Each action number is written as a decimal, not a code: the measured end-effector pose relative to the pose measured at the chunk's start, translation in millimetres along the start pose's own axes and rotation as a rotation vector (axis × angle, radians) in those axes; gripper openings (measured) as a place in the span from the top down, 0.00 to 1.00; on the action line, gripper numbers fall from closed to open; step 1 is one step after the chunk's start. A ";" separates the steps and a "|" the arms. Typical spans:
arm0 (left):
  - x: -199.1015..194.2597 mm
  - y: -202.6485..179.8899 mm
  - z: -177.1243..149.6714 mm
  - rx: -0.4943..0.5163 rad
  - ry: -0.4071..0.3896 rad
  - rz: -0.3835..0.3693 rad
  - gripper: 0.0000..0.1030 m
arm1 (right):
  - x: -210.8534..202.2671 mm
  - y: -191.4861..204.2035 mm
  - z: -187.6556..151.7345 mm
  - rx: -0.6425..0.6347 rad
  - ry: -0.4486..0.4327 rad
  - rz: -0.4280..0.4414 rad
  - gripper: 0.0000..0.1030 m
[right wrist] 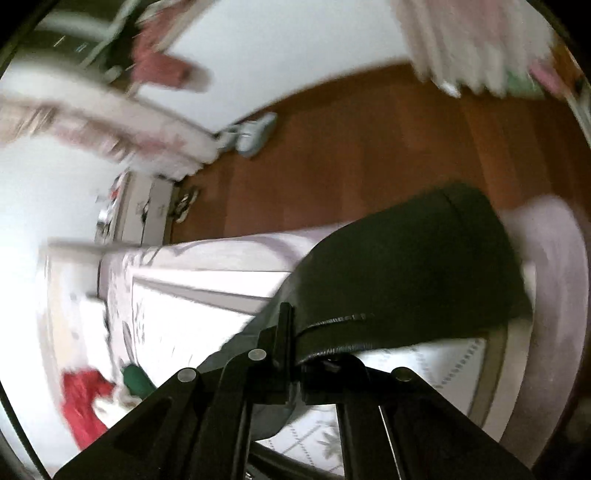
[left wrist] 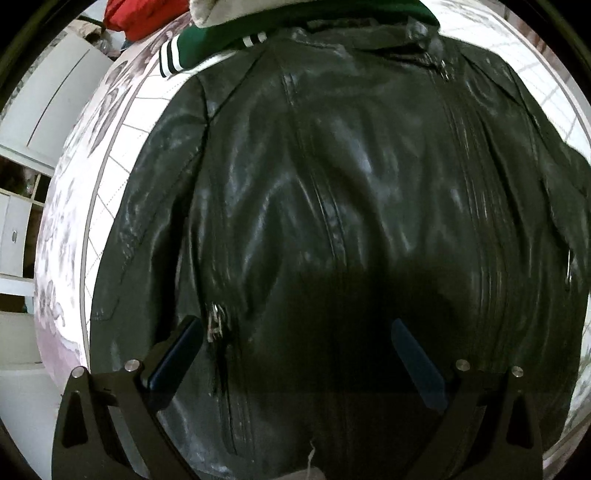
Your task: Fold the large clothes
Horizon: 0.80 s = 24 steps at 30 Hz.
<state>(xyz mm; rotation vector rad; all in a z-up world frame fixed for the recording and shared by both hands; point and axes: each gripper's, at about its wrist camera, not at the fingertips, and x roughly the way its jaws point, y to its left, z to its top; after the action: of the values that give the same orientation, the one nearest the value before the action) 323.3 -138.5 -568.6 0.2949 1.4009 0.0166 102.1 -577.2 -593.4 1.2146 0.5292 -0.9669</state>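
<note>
Black leather, glossy and creased, fills the left wrist view: the jacket [left wrist: 332,221] lies spread flat on the bed [left wrist: 110,177], collar at the far end against a green garment [left wrist: 221,33] with white-striped cuffs and a red one [left wrist: 140,14] beyond. The left gripper [left wrist: 295,354] hangs just over the hem end, jaws wide and holding nothing, one finger beside a small zip pull [left wrist: 216,325].

The leather looks thick and heavy, likely slick on the surface, and it should bend in broad rolls rather than sharp creases. It will probably spring back unless pressed. Seams, hem and cuffs are the firmest places to pinch; the smooth panels may slide out of the pads. Zips will stiffen any fold line crossing them.

In the right wrist view, blurred, the right gripper [right wrist: 295,354] has its jaws shut on an edge of the jacket [right wrist: 406,258], probably a sleeve, lifted above the bed [right wrist: 207,288] with wooden floor [right wrist: 369,140] behind. The piece holds an arched shape, which suggests stiffness.
</note>
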 end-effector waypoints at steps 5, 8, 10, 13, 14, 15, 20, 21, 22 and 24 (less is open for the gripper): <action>-8.5 16.1 12.0 -0.055 -0.034 -0.023 0.00 | -25.0 127.9 -47.8 -0.370 -0.031 0.060 0.97; -10.9 42.0 13.1 -0.111 -0.046 -0.016 0.00 | -25.2 206.2 -112.8 -0.614 0.000 0.113 0.97; -8.3 66.6 10.9 -0.157 -0.047 0.001 0.00 | -16.6 258.6 -175.5 -0.804 0.037 0.141 0.97; 0.5 102.8 0.7 -0.224 -0.032 0.029 0.00 | 1.5 306.1 -281.6 -1.079 0.117 0.166 0.97; 5.9 117.3 -4.6 -0.251 -0.020 0.037 0.00 | 9.6 315.0 -314.5 -1.163 0.139 0.172 0.97; 11.6 130.1 -10.2 -0.276 -0.007 0.046 0.00 | 18.6 322.7 -357.0 -1.272 0.165 0.171 0.97; 30.3 169.6 -37.3 -0.340 0.043 0.067 0.00 | 71.8 304.5 -523.5 -1.733 0.409 0.059 0.95; 30.5 174.2 -41.4 -0.344 0.044 0.063 0.00 | 82.0 293.8 -534.4 -1.750 0.495 0.023 0.91; 28.8 176.0 -46.1 -0.343 0.041 0.060 0.00 | 86.2 287.1 -535.0 -1.722 0.582 0.022 0.80; 22.6 176.4 -50.9 -0.336 0.030 0.052 0.00 | 78.5 281.9 -519.1 -1.607 0.677 0.057 0.75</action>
<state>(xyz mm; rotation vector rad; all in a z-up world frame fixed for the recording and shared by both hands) 306.4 45.6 -559.8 0.0515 1.3938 0.2975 455.7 -102.3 -661.2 0.0021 1.4034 0.1465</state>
